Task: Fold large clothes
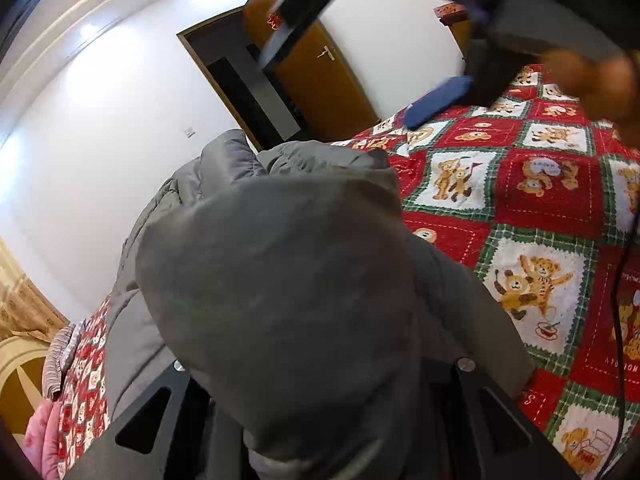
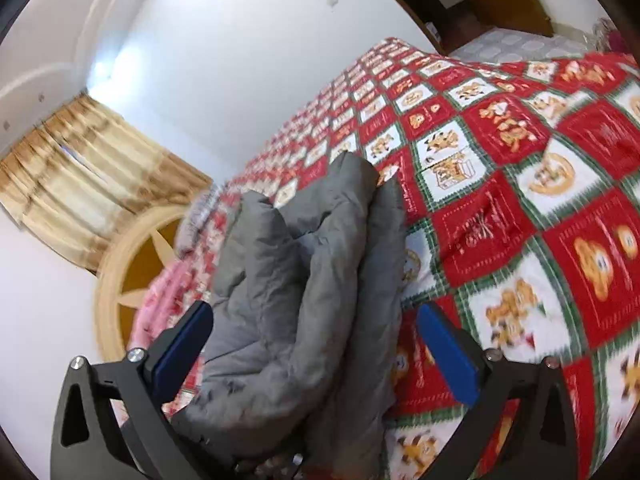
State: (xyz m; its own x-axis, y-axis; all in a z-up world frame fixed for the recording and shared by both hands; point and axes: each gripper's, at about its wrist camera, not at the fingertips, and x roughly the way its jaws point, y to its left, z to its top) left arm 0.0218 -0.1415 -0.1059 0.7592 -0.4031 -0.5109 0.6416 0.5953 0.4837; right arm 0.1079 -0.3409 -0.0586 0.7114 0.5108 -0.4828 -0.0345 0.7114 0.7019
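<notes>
Grey jacket smothering left gripper

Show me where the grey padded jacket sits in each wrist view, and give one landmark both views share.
Left wrist view: the grey padded jacket fills the lower centre, draped over the left tool and hiding its fingertips.
Right wrist view: the jacket lies bunched at lower centre, between the open fingers of the right tool.
Shared landmark: the red teddy-bear quilt under it.
</notes>
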